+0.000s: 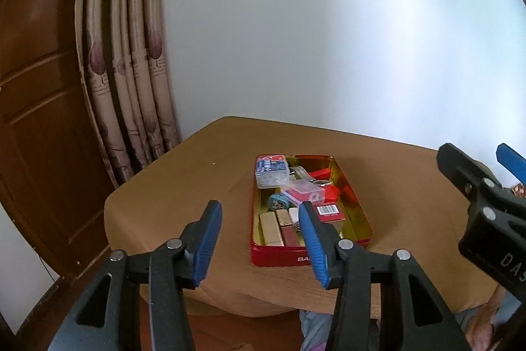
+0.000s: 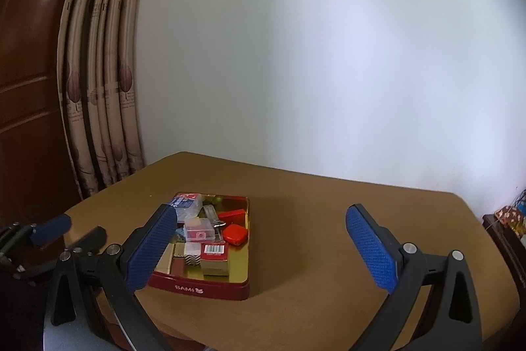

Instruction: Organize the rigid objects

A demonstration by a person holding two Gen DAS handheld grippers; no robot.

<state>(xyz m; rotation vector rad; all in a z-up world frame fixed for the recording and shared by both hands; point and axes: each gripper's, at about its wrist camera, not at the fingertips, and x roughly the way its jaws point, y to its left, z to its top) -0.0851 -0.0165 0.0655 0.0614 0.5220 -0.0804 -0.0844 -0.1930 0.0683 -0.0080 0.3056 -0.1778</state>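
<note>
A red tin (image 1: 279, 257) with a gold inside sits on the brown table (image 1: 184, 180), filled with small rigid items. Among them are a clear box with a blue label (image 1: 271, 171), a small clear case (image 1: 304, 191), a teal round piece (image 1: 278, 202), a red barcode box (image 1: 328, 211) and cream blocks (image 1: 271, 227). My left gripper (image 1: 259, 209) hovers open over the tin's near left corner, with nothing between its fingers. My right gripper (image 2: 259, 209) stands wide open and empty, above the tin (image 2: 210, 287) and the bare table (image 2: 328, 219) to its right.
A white wall backs the table. A patterned curtain (image 1: 131, 71) and a brown wooden door (image 1: 36, 87) stand at the left. A low shelf with patterned items (image 2: 508, 217) is at the far right. A person's hand (image 1: 483, 324) shows below the table's near edge.
</note>
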